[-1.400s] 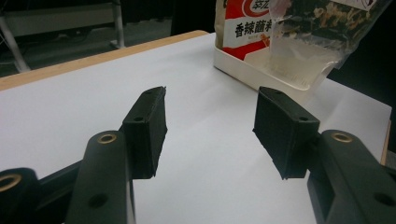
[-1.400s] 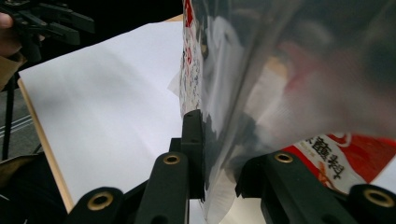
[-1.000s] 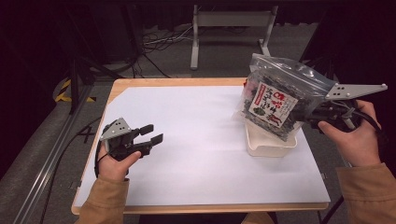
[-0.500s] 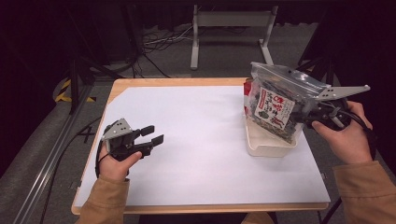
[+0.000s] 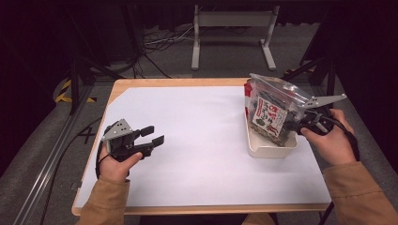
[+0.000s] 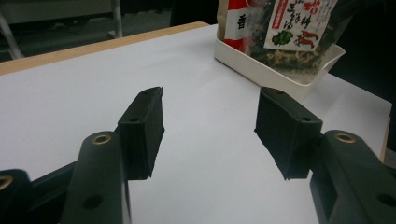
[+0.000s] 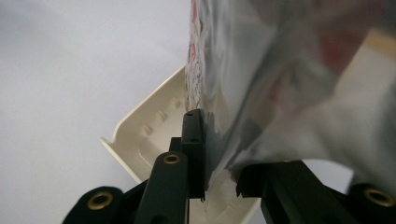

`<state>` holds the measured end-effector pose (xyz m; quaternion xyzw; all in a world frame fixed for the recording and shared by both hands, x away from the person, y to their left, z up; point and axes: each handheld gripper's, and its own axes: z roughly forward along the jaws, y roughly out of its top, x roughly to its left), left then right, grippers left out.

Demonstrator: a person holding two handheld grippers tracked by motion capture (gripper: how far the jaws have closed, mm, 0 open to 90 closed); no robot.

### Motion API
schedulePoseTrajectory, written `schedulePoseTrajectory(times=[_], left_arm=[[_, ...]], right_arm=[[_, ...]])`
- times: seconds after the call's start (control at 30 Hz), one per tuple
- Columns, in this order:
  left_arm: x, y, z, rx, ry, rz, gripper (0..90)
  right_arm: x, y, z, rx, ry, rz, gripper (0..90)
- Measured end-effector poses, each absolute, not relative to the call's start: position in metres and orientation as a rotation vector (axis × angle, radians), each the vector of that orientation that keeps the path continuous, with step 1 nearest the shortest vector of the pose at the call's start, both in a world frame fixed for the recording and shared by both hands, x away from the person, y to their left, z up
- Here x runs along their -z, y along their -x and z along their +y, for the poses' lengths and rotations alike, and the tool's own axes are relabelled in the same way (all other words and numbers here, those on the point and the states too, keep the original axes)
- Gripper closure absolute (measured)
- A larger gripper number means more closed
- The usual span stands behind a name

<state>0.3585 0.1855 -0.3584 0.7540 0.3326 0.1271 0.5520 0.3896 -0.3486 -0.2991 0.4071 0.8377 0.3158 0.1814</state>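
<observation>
Lowered since a second ago: snack bag (image 5: 271, 112), then held clear above the white tray (image 5: 271, 149), now with its bottom edge down inside it at the right side of the tabletop (image 5: 197, 154). Pinched by the right tool (image 5: 294, 125) at the bag's right edge, jaws pressed together on the clear plastic, as seen close up in the right gripper view, with the bag (image 7: 289, 84) hanging over the tray's (image 7: 144, 140) cream wall. Still tilted rather than lying flat, top edge leaning away toward the far side. Parked at the near left, well apart from the tray: left tool (image 5: 151, 136), jaws spread and empty, unmoved over the same second, pointing across bare white surface toward bag (image 6: 280, 23) and tray (image 6: 280, 70). Judged nearly placed: descent mostly done, release not yet made. Likely remaining: settling the bag fully into the tray, then opening the right tool. Possible snag: bag tipping over the tray's low rim on release.
</observation>
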Motion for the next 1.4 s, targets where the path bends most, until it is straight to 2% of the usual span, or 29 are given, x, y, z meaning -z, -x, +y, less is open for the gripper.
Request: schedulePoseTrajectory(times=[0.13,0.33,0.4,0.47,0.57,0.63,0.83,1.13,1.4], left_arm=[[0.359,-0.359,0.185,-0.302,-1.787,0.786,41.4],[0.359,-0.359,0.187,-0.307,-1.784,0.787,40.6],[0.359,-0.359,0.189,-0.316,-1.789,0.785,39.4],[0.359,-0.357,0.19,-0.317,-1.79,0.787,38.5],[0.36,-0.355,0.193,-0.328,-1.797,0.788,37.6],[0.36,-0.353,0.196,-0.333,-1.8,0.789,36.7],[0.362,-0.345,0.205,-0.347,-1.823,0.782,35.4],[0.368,-0.335,0.215,-0.359,-1.851,0.747,33.4],[0.378,-0.328,0.224,-0.35,-1.854,0.741,33.2]], right_arm=[[0.312,-0.389,-0.353,-0.916,-1.183,2.368,76.3],[0.313,-0.388,-0.359,-0.955,-1.175,2.338,75.4],[0.312,-0.385,-0.363,-1.013,-1.157,2.283,71.9],[0.311,-0.38,-0.366,-1.071,-1.16,2.251,61.8],[0.31,-0.375,-0.37,-1.103,-1.171,2.213,57.6],[0.307,-0.364,-0.375,-1.129,-1.152,2.171,46.9],[0.306,-0.344,-0.379,-1.191,-1.089,2.126,37.6],[0.314,-0.32,-0.379,-1.266,-1.007,2.066,33.7],[0.342,-0.306,-0.386,-1.317,-1.028,2.006,31.5]])
